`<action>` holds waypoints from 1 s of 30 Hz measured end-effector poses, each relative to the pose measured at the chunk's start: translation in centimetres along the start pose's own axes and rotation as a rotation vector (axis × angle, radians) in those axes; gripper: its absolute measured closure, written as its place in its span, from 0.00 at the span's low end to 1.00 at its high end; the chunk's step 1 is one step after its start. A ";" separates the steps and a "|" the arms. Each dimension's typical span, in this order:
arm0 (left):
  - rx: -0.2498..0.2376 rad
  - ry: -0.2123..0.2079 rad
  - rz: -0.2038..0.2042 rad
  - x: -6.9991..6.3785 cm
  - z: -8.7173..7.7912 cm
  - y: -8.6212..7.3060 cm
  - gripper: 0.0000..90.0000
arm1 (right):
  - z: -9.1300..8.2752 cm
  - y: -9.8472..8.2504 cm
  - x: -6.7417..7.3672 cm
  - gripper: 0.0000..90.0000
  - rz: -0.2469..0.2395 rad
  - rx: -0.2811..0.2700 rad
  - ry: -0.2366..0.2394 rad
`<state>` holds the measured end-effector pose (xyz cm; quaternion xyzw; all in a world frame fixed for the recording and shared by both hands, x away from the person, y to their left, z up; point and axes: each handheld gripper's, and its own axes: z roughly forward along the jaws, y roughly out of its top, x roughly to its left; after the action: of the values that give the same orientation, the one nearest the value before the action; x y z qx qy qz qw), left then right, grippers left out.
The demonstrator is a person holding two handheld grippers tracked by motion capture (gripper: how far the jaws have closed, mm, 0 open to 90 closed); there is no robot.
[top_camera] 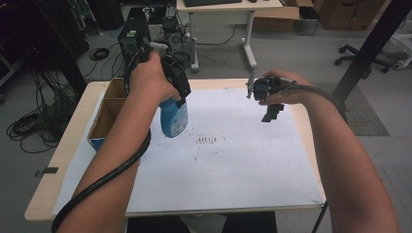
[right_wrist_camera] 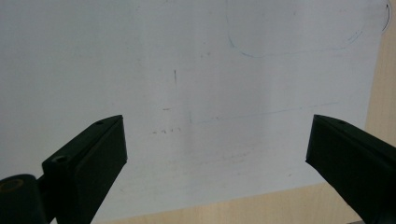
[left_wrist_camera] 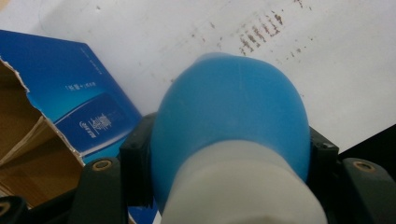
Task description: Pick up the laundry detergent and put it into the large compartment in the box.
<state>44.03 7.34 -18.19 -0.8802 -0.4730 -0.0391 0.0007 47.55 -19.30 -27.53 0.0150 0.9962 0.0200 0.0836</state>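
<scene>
Blue bottle (left_wrist_camera: 231, 121) in left tongs (left_wrist_camera: 229, 163)

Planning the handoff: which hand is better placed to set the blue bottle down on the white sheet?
Left: the left gripper already clamps the blue bottle above the white sheet; the right gripper hangs open.

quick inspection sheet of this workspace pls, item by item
surface: wooden table under a white sheet with brown smudges
job's things: blue bottle with a white neck, held clear of the sheet; open cardboard box with blue sides at the table's left edge
clutter: nothing seen
grippers: left gripper shut on the bottle, fingers pressing both its sides; right gripper open with nothing between its jaws, above the sheet
cables: black cable runs along the left forearm; loose coils on the floor at left
surroundings: desk, equipment rack, office chair base
</scene>
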 end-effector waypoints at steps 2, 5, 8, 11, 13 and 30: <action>-0.002 0.001 0.012 0.0 -0.2 -0.2 0.42 | -0.1 0.0 0.0 0.05 0.000 0.001 -0.001; -0.010 0.001 0.010 0.0 -0.5 -0.3 0.42 | -0.2 0.1 0.0 0.05 -0.001 0.001 -0.002; -0.010 0.000 0.015 -0.1 -0.8 -0.5 0.42 | -0.3 0.2 0.0 0.05 -0.003 0.002 -0.003; -0.017 -0.004 0.012 -0.1 -1.2 -0.7 0.42 | -0.3 0.4 0.0 0.05 -0.003 0.001 -0.003; -0.021 -0.003 0.015 -0.1 -1.7 -0.9 0.42 | -0.3 0.5 0.0 0.05 -0.005 -0.001 -0.002; -0.050 0.005 -0.182 3.1 -6.9 -4.0 0.42 | -0.9 1.0 0.1 0.05 -0.014 -0.012 -0.010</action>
<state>41.90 11.88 -11.24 -0.8333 -0.5498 -0.0530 -0.0235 47.35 -18.34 -26.64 0.0074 0.9957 0.0253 0.0889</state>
